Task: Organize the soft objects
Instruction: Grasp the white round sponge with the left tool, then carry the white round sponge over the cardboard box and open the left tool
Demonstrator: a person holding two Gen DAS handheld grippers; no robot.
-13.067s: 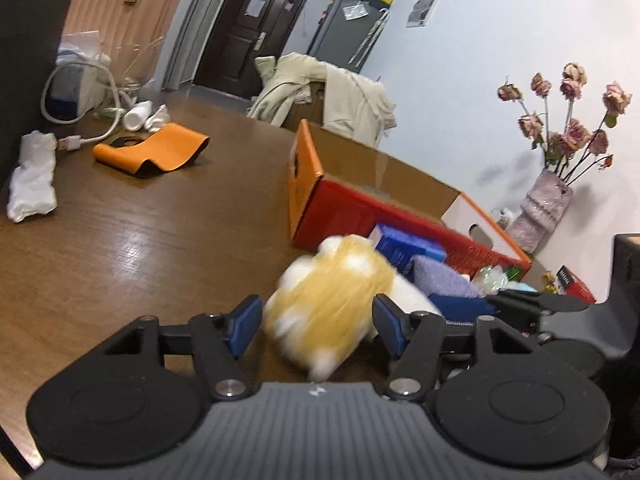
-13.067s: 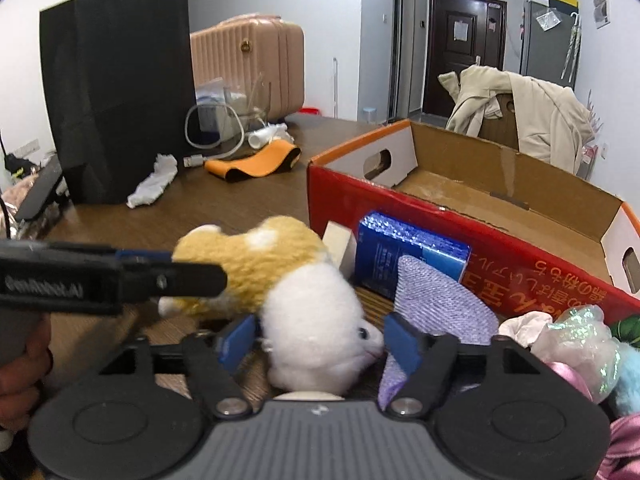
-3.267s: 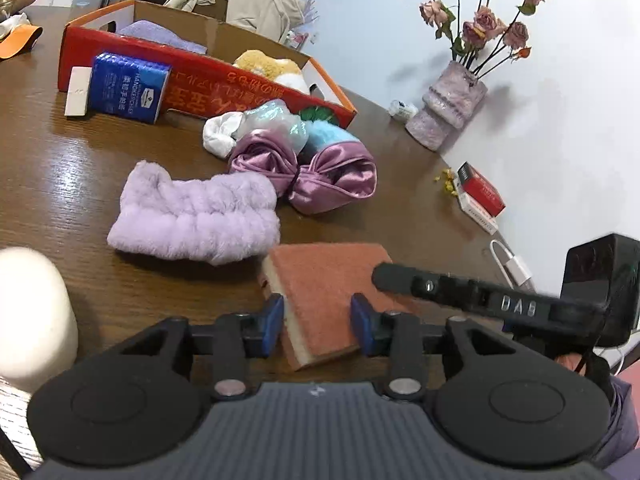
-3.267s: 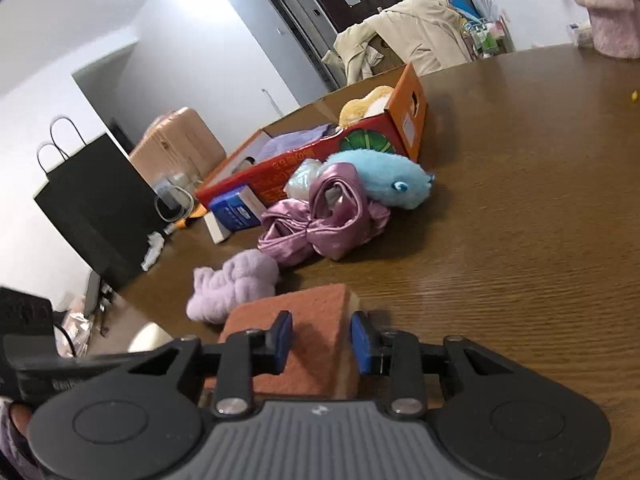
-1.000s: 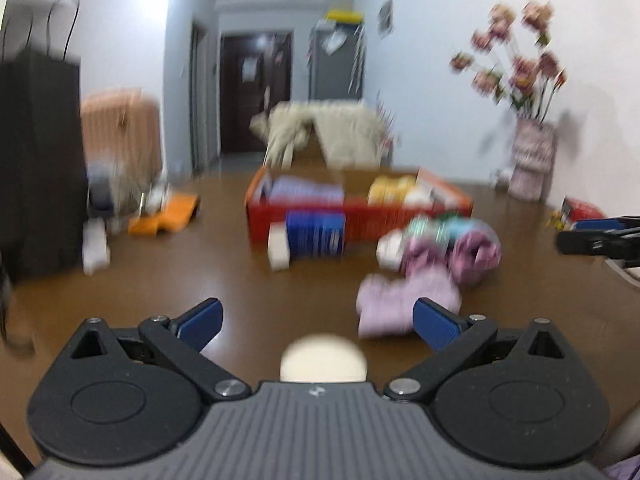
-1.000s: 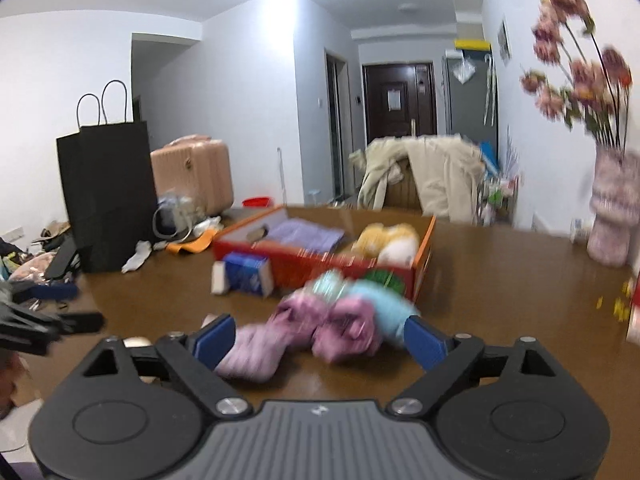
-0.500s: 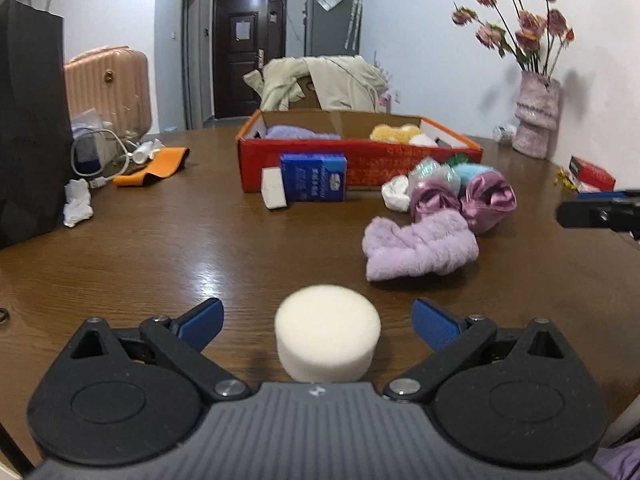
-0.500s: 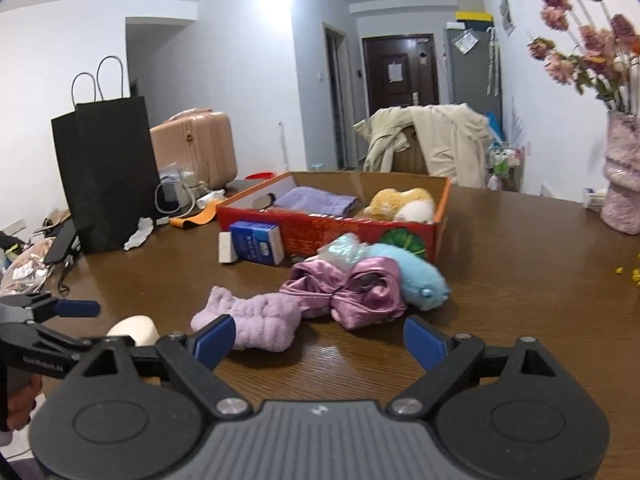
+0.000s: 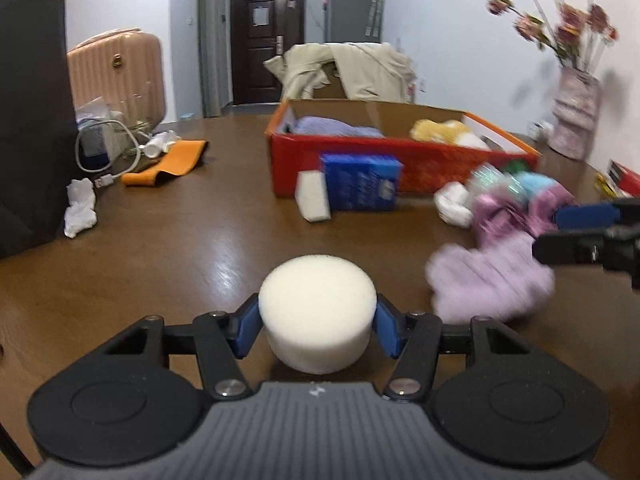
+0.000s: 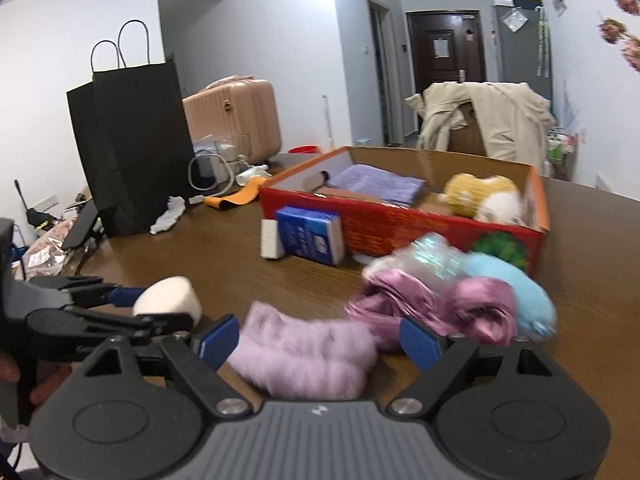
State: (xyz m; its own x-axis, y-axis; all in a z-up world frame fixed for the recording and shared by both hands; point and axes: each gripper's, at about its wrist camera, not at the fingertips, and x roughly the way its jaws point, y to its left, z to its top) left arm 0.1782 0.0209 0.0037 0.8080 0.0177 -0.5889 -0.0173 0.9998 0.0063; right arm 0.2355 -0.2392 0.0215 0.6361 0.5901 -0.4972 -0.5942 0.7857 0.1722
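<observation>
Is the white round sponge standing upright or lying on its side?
Upright: the sponge rests on the table, flat round top facing up.

Even indoor light leaves a pale sheen on the bench (image 9: 224, 256), fisheye edges bend, and the lilac headband (image 9: 492, 284) smears with motion blur.

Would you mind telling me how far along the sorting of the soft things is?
Done: the plush and cloth lie in the box. In hand: left gripper, jaws closing, on the sponge; right gripper open around the headband. Left: the scrunchies and blue toy.
</observation>
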